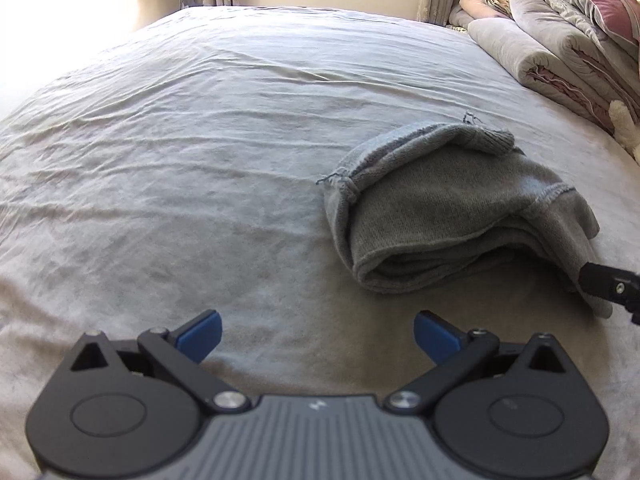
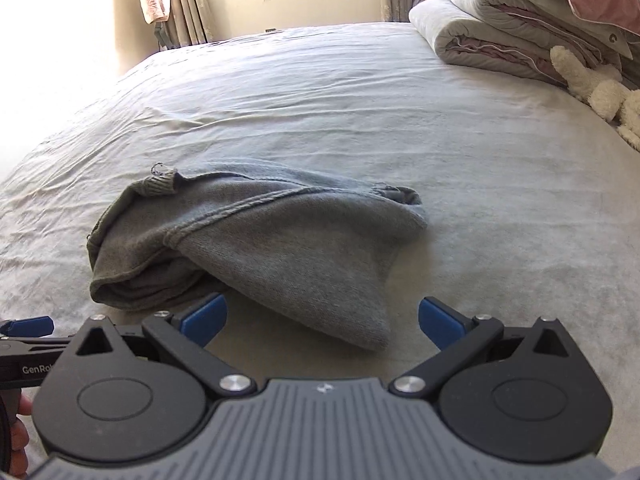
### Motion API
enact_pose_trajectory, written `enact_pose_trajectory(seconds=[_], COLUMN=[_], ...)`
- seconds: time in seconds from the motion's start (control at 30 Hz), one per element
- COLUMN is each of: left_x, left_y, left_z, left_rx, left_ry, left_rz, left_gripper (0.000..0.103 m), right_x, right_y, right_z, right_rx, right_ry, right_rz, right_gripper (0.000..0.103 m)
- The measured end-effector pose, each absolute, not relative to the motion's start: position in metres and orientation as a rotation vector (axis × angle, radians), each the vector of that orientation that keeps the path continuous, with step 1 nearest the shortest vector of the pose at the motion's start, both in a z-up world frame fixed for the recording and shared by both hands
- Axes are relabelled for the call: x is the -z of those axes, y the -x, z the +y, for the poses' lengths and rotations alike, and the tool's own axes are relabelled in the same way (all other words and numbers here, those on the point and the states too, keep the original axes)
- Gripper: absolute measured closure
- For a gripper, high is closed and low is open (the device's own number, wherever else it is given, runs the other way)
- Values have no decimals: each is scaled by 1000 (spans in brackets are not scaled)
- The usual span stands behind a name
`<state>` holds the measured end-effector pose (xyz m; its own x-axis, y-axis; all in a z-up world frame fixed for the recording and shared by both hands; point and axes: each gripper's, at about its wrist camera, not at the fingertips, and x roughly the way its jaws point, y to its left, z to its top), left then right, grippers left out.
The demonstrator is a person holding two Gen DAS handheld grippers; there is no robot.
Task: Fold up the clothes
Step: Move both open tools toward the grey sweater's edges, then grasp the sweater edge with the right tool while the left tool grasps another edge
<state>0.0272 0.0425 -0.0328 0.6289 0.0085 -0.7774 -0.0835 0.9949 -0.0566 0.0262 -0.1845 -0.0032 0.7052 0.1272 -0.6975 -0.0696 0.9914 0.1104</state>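
Above the bed sheet (image 1: 200, 160) — left tool (image 1: 316, 336) and right tool (image 2: 322, 322) both spread wide, empty, beside the folded grey garment (image 2: 256, 240).

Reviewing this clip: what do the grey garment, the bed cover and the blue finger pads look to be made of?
Folded grey knit garment: looks like cotton fleece or sweatshirt jersey, matte, with visible knit texture, stitched seams and a ribbed edge.
Pale grey bed sheet: thin woven fabric, matte, with fine wrinkles across it.
Blue pads on the fingers: smooth and slightly dull, probably rubber or soft plastic; the pictures leave it open.
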Motion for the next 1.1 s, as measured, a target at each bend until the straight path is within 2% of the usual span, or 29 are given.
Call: enact_pose_trajectory(seconds=[0.13, 0.23, 0.3, 0.33, 0.4, 0.43, 0.5, 0.93, 1.1], left_x=[31, 30, 27, 25, 22, 20, 16, 12, 19], left_y=[-33, -37, -39, -40, -41, -41, -42, -56, -62], left_z=[46, 45, 46, 46, 48, 49, 50, 48, 45], left_rx=[-42, -47, -44, -42, -39, -37, -33, -33, -28], left_ry=[129, 114, 112, 115, 128, 136, 149, 178, 172], left_rz=[872, 847, 827, 818, 799, 790, 767, 679, 686], left_gripper=[1, 1, 1, 1, 1, 1, 1, 2, 11], right_x=[13, 20, 22, 23, 22, 22, 18, 2, -2], right_y=[-30, -31, -31, -31, -30, -29, -28, -14, -11], right_z=[-170, -161, -160, -160, -163, -164, -166, -182, -195], right_rx=[-100, -95, -91, -93, -90, -86, -82, -79, -74], right_ry=[9, 83, 103, 104, 88, 80, 64, 21, -3], right_rz=[745, 732, 722, 717, 712, 708, 697, 647, 645], right_gripper=[14, 26, 41, 45, 61, 65, 87, 95, 95])
